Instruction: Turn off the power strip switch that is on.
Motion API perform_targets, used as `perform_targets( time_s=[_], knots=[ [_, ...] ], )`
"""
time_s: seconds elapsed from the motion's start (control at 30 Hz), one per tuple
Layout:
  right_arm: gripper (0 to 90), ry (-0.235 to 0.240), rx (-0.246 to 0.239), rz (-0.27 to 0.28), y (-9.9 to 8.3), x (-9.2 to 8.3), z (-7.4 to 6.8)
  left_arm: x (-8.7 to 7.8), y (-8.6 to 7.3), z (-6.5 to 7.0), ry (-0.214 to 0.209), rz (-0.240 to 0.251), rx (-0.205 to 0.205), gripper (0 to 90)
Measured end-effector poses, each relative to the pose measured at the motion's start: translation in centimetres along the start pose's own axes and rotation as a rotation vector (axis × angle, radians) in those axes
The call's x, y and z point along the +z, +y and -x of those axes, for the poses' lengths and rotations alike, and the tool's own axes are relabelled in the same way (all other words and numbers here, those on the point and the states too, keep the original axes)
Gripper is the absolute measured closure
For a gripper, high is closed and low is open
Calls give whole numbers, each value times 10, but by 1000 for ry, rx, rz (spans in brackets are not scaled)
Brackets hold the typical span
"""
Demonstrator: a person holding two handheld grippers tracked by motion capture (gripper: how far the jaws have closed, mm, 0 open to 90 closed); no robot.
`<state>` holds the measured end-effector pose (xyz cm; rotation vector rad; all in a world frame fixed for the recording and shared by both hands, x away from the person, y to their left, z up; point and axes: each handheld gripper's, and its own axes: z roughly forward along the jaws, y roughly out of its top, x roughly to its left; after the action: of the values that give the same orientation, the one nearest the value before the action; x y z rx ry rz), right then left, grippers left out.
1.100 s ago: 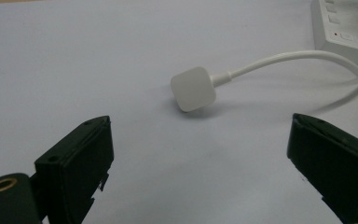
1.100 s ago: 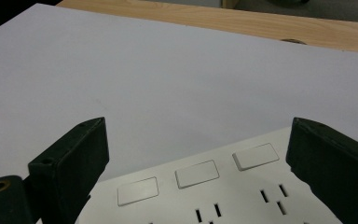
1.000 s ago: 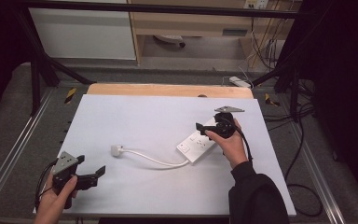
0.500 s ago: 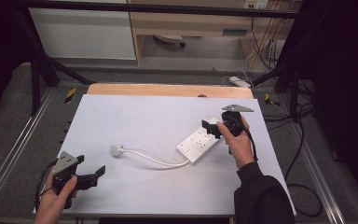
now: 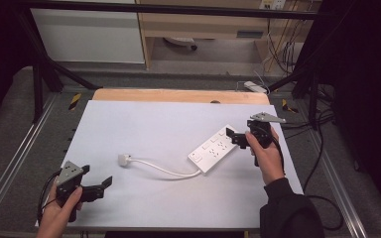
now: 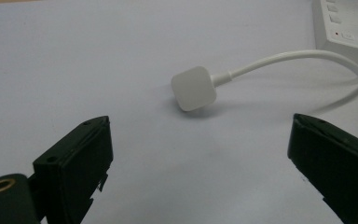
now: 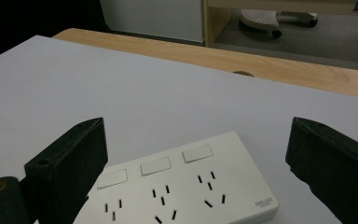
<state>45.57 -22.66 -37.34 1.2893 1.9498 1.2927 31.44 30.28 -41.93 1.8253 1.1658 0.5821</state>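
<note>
White sheeting (image 5: pixel 149 124) is seen covering the table in the high view, with a strip of bare wood (image 5: pixel 178 95) left showing along the far edge. A white power strip (image 5: pixel 215 148) is laid slantwise right of the middle, and its cord (image 5: pixel 166 170) is run leftward in a shallow curve to a white plug (image 5: pixel 124 159) near the centre. The right gripper (image 5: pixel 232 137) is held at the far right end of the power strip, just beside or touching it; which cannot be told from here. Nothing is clasped by it. The left gripper (image 5: pixel 99 186) is held low at the near left corner, well apart from the plug, its jaws parted and nothing between them.

In the left gripper view, the left gripper (image 6: pixel 200 154) is seen spread wide, with bare sheet between its two black jaws. The plug (image 6: pixel 193 88) is shown lying beyond the jaws, its flat back turned up, and the cord (image 6: pixel 279 58) is led off to the right toward a corner of the power strip (image 6: pixel 349 23).

In the right gripper view, the right gripper (image 7: pixel 196 154) is likewise spread wide and nothing is gripped. The power strip (image 7: pixel 182 186) is seen lying between and just beyond the jaws, with three rocker switches (image 7: pixel 154 165) and three sets of sockets (image 7: pixel 163 196) facing up. The wooden edge (image 7: pixel 270 65) is seen behind.
</note>
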Motion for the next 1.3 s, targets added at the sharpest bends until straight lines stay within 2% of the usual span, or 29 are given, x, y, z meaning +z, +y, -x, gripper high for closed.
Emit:
perform_targets(
  time_s=[0.2, 0.5, 1.0, 1.3],
  knots=[
    [55, -15, -25, 33, -5, -14, 6, 0, 0, 0, 0, 0, 0, 65],
    [71, -21, -18, 80, -17, -36, 19, -1, 0, -1, 1, 4, -13, 65],
    [54, -52, -12, 113, -40, -70, 28, -1, -1, 0, 4, 2, -11, 65],
    [44, -74, 2, 128, -55, -81, 31, -1, -1, 0, 4, 2, -11, 65]
  ],
)
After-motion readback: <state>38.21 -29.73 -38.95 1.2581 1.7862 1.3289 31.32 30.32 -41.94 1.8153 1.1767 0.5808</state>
